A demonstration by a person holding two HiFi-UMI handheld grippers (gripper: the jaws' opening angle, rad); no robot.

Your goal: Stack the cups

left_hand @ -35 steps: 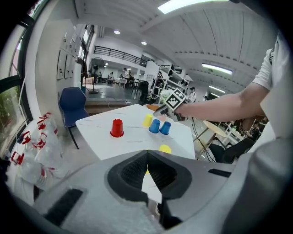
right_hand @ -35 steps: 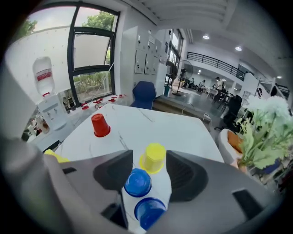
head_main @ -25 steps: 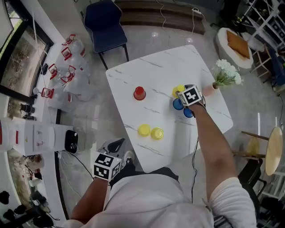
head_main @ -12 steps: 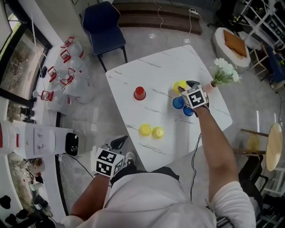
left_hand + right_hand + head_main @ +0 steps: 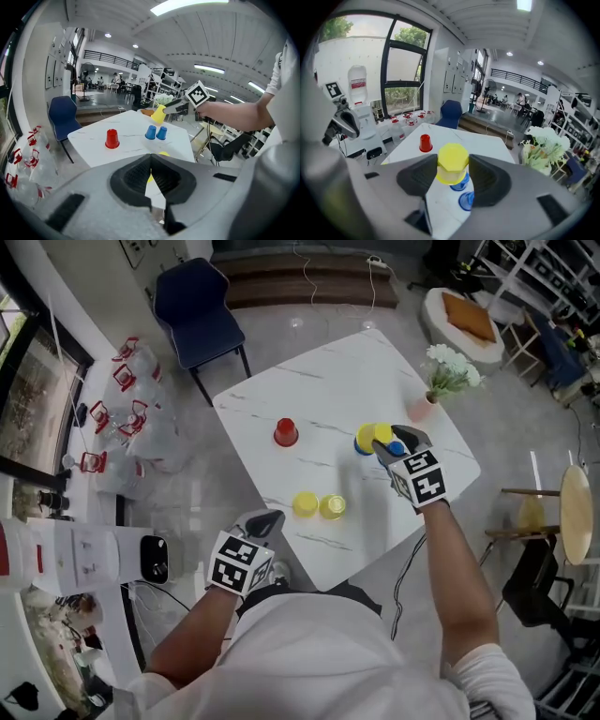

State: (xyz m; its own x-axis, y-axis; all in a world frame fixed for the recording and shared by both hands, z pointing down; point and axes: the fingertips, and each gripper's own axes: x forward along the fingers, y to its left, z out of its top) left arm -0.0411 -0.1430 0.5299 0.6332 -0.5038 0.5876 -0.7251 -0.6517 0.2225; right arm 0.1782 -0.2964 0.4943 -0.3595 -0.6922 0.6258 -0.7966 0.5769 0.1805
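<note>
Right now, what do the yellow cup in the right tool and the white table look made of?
Held yellow cup: probably plastic, judging by its flat even colour and faceted moulded base. Table: marble or a marble-look laminate, white with thin grey veins and a smooth top.

Table [image 5: 309,395]: far corner and strip between cup groups lay bare, passable. Obstacles: red cup [image 5: 286,432], alone mid-table; pair of yellow cups [image 5: 305,504], near edge; blue cups [image 5: 363,442], under right gripper [image 5: 387,442] clamping yellow cup [image 5: 382,432]; flower vase [image 5: 422,409], just beside
</note>
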